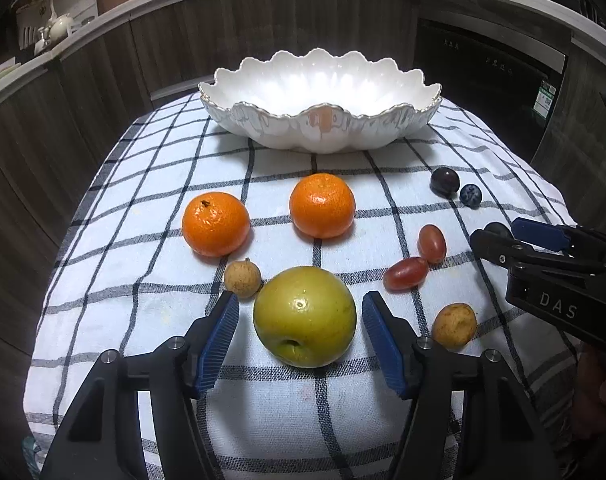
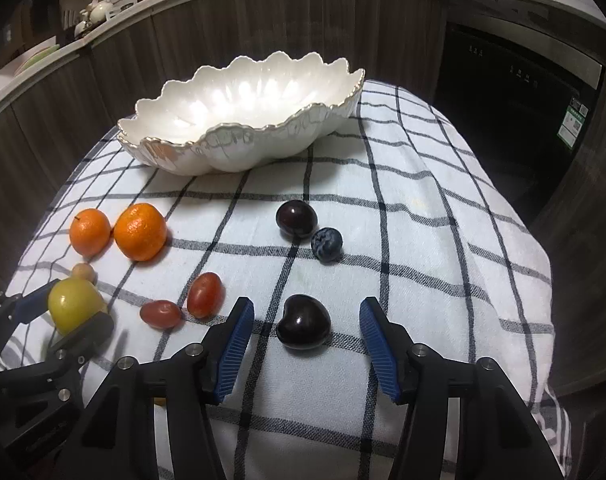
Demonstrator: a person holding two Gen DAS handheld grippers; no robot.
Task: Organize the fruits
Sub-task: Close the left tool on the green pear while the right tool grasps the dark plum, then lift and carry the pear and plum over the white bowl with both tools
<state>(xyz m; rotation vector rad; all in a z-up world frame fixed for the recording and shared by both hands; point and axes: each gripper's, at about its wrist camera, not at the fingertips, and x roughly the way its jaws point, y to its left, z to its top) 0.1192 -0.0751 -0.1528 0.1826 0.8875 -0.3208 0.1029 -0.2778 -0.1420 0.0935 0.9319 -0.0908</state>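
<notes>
A green apple (image 1: 303,316) lies on the checked cloth between the fingers of my left gripper (image 1: 299,300), which is open with a gap on each side. My right gripper (image 2: 306,305) is open around a dark heart-shaped cherry (image 2: 303,322) and does not touch it. Farther back stands a white scalloped bowl (image 1: 319,128) with nothing in it. Two mandarins (image 1: 215,224) (image 1: 322,205), two red grapes (image 1: 432,243) (image 1: 406,273), two brown longans (image 1: 242,278) (image 1: 454,325), another dark cherry (image 2: 295,219) and a blueberry (image 2: 326,244) lie scattered on the cloth.
The checked cloth (image 1: 143,320) covers a small rounded table whose edges drop off close on the left, right and back. Dark wood cabinets (image 1: 103,100) and a black appliance door (image 1: 483,80) stand behind it. A counter with crockery (image 1: 59,24) runs above.
</notes>
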